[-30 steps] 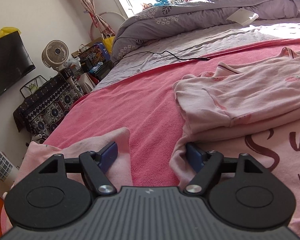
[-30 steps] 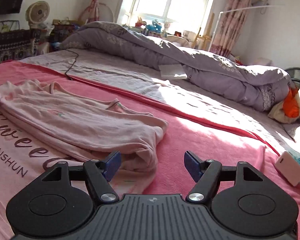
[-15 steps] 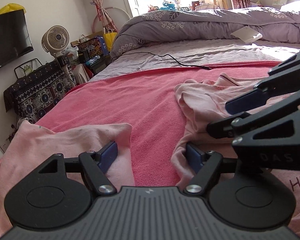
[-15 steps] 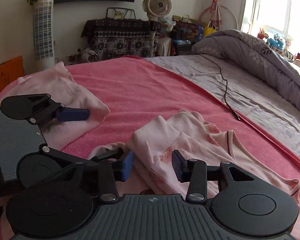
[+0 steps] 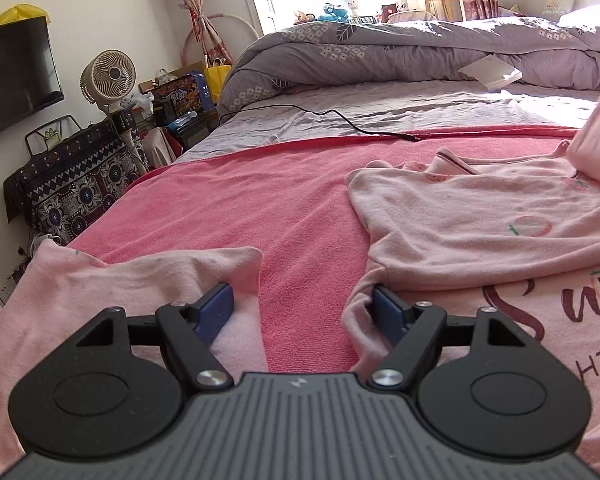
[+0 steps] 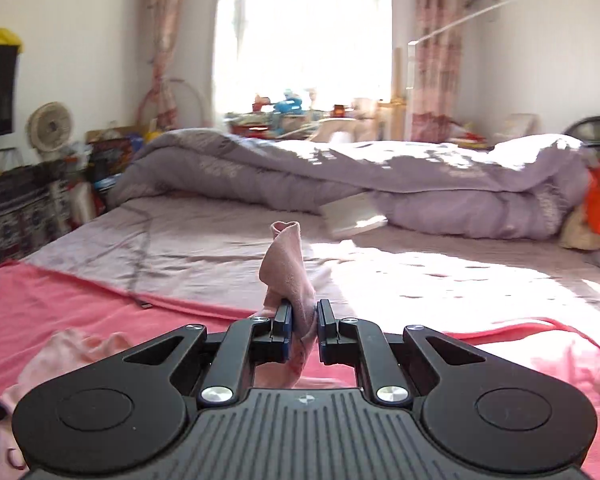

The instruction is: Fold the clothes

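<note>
**Right tool lifts a pinch of pink cloth while the left tool rests spread over the bed**

In the right wrist view, a fold of pale pink garment point(image 6: 288, 276) stands up at the centre of the frame, pinched between the two blue-padded fingers point(image 6: 283, 320) of the right tool point(image 6: 303, 322). The jaws are clenched on the cloth, which also hangs down below them.

In the left wrist view, the pink strawberry-print top point(image 5: 480, 224) lies crumpled at the right of the frame on the pink blanket point(image 5: 268, 208), partly over a pink shirt with dark lettering point(image 5: 560, 320) at the lower right. A raised piece of pink cloth cuts in at the right edge. A second pink garment point(image 5: 112, 292) lies at the lower left.

The left tool point(image 5: 302, 312) sits low at the bottom centre, its jaws spread wide and gripping nothing. Its left finger lies over the second pink garment, and its right finger is against the edge of the lettered shirt.

Beyond the blanket, a black cable point(image 5: 340, 120) trails across the grey sheet. A rumpled purple duvet point(image 5: 420, 52) fills the upper right. A fan point(image 5: 108, 76) stands at the upper left, beside a wall television point(image 5: 12, 76).
</note>
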### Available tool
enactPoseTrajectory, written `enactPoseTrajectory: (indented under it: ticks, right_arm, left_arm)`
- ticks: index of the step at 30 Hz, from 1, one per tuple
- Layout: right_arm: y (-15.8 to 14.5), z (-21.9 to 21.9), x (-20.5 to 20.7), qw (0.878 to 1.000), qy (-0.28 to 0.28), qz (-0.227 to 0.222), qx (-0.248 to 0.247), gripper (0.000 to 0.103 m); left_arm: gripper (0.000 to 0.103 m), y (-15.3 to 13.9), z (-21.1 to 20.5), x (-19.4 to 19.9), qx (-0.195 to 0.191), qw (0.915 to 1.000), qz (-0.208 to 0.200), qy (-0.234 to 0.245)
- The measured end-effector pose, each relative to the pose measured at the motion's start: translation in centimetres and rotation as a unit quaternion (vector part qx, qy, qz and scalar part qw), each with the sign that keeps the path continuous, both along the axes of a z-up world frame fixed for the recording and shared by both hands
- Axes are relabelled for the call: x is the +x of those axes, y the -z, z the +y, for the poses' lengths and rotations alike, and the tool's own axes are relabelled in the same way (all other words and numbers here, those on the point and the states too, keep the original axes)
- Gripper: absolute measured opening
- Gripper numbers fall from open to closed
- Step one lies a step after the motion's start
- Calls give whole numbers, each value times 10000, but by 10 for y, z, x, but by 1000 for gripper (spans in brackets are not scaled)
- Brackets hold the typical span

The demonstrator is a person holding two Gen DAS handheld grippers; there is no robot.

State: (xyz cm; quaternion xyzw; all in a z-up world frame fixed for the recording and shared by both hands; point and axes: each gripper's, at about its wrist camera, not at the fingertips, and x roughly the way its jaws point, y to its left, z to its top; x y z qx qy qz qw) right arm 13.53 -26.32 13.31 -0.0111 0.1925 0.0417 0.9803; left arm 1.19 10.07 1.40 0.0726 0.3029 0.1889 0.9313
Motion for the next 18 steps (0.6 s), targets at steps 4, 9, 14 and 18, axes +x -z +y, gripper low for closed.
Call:
enactPoseTrajectory:
  ticks: [4, 9, 14, 18]
  right_arm:
    - [9, -119, 15, 9890, 1466, 168, -29, 14]
    - [63, -192, 25, 9683, 2390, 730, -26, 16]
    - [74, -179, 6, 9711, 2265, 749, -91, 51]
    - [58, -142, -18, 9890, 1395, 488, 89, 64]
  left_arm:
    - [79, 1, -6, 4, 209, 9997, 83, -34]
    - [81, 4, -10, 7, 390, 9991, 156, -70]
    - [81, 5, -11, 8, 472, 9987, 188, -73]
    - [81, 5, -12, 8, 518, 9984, 197, -76]
